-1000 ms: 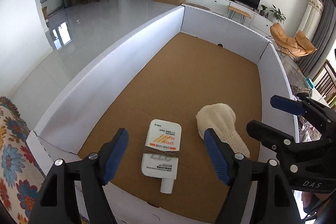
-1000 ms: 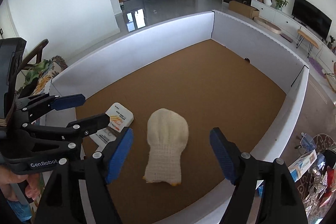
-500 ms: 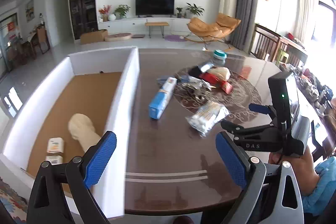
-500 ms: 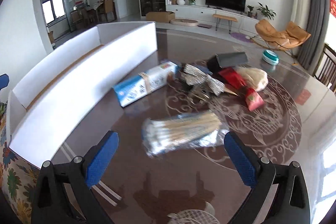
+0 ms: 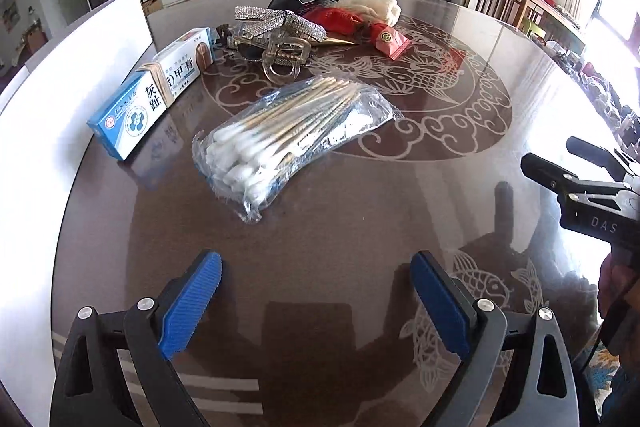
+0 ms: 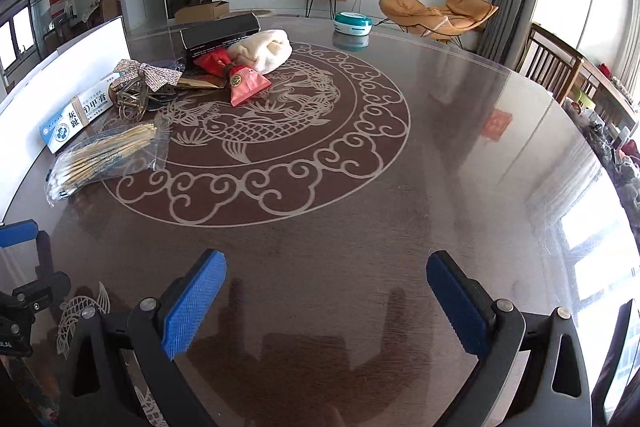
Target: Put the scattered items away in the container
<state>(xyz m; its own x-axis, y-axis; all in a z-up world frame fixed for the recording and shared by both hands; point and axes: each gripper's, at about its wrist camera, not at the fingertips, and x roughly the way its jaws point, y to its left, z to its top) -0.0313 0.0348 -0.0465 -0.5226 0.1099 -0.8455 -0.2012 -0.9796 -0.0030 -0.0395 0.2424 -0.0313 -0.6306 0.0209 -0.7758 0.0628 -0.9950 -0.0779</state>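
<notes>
We take the bag of cotton swabs point(image 5: 292, 143) as landmark. Left of it lies the white container point(image 5: 72, 75). Our left gripper point(image 5: 316, 291) sits just short of the bag's near end, jaws wide and empty; its sticks run away rightward. Our right gripper point(image 6: 326, 297), equally wide and empty, hangs farther right.

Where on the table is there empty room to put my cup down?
The table is bare on its right side, right of the fish pattern, and along the near edge. It is crowded at the far left: swab bag, blue box, red pouch, cream cloth.
</notes>
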